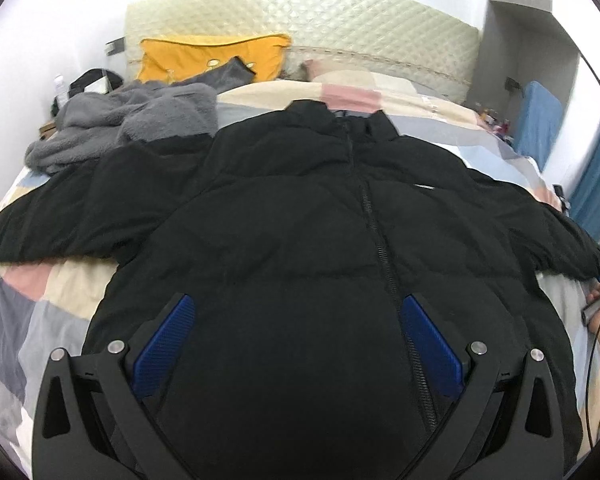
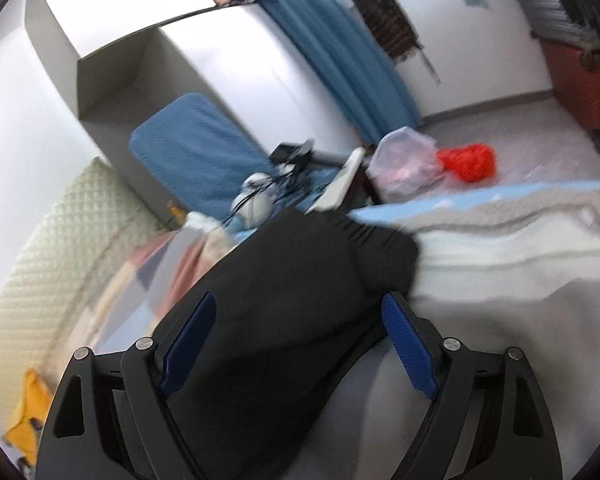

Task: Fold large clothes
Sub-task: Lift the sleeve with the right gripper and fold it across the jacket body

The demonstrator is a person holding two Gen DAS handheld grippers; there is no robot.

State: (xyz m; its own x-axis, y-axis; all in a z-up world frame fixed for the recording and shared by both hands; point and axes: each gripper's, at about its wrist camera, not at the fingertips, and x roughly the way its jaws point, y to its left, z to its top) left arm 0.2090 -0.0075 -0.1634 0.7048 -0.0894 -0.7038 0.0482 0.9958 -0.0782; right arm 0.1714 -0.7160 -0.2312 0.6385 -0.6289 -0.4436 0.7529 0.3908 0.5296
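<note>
Black quilted jacket [image 1: 300, 216] flat on patchwork bed [image 1: 40, 292] | sleeve [image 2: 300, 280] ribbed | both jaws spread

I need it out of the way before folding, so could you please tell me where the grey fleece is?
In the left wrist view, the grey fleece lies bunched at upper left on the bed, beside the black jacket's sleeve, below the yellow pillow.

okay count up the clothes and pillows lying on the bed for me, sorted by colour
Black: 1, the puffer jacket, spread flat with its zip closed
Grey: 1, the fleece garment, bunched beside the jacket's sleeve
Yellow: 1, the pillow against the headboard
Dark grey: 1, a small cloth item lying on the pillow; too small to identify
Total: 4
</note>
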